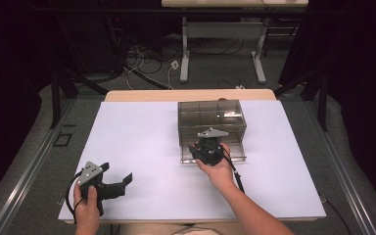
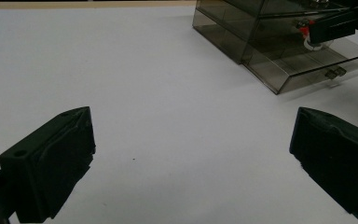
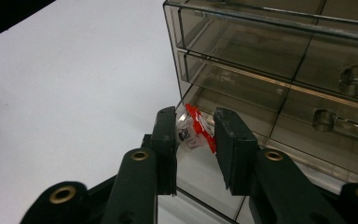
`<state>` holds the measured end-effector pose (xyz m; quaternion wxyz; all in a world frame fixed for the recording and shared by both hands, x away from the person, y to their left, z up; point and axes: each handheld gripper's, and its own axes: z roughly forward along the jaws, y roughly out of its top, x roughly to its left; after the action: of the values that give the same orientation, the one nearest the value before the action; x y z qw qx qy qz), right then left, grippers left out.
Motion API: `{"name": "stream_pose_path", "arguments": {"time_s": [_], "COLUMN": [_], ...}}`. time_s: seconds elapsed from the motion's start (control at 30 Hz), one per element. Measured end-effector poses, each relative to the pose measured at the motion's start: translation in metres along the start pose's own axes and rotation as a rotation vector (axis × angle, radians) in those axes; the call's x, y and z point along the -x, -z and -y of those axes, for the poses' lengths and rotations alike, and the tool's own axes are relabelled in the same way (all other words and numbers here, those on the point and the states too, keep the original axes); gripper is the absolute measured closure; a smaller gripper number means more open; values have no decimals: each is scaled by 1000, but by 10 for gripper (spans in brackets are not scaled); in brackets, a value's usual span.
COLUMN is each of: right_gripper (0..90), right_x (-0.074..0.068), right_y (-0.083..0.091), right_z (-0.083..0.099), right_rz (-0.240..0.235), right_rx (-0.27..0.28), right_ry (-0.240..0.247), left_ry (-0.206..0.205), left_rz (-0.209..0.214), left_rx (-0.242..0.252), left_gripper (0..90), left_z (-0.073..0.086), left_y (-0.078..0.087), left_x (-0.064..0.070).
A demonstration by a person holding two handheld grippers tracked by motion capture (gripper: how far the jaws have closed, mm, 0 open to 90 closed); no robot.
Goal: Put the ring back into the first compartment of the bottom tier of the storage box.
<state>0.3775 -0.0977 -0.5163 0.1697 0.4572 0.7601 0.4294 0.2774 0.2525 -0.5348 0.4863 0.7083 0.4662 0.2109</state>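
Observation:
A smoky see-through drawer unit [image 1: 210,115] stands at the middle of the white table [image 1: 142,132], its bottom drawer [image 2: 307,70] pulled out toward me. My right gripper [image 1: 207,147] hovers over that open drawer, shut on a small red and white object [image 3: 196,130] pinched between its jaws. In the left gripper view the same object [image 2: 310,37] hangs under the right gripper [image 2: 335,23], above the drawer's floor. My left gripper [image 1: 117,172] rests near the table's front left, open with nothing between its jaws [image 2: 193,116].
The upper drawers [image 3: 270,51] of the unit are closed and show round handles. The white table top stretches wide to the left of the unit. Beyond the table are a second table's legs [image 1: 185,54] and cables on the floor.

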Motion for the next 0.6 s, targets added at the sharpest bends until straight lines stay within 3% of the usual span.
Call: {"name": "stream_pose_path", "arguments": {"time_s": [0.07, 0.1, 0.2, 0.6], "right_gripper": [702, 701, 702, 701], "right_x": [0, 0, 1, 1], "right_y": [-2, -1, -5, -12], "right_z": [0, 0, 1, 3], "right_rz": [1, 8, 5, 16], "right_rx": [0, -28, -10, -35], "right_ry": [-1, 3, -4, -6], "left_ry": [1, 0, 0, 1], "left_rz": [1, 1, 1, 1], "left_rx": [1, 1, 1, 0], "left_gripper": [2, 2, 2, 2], "left_z": [0, 0, 0, 0], "left_y": [0, 0, 0, 0], "left_x": [0, 0, 0, 0]}}
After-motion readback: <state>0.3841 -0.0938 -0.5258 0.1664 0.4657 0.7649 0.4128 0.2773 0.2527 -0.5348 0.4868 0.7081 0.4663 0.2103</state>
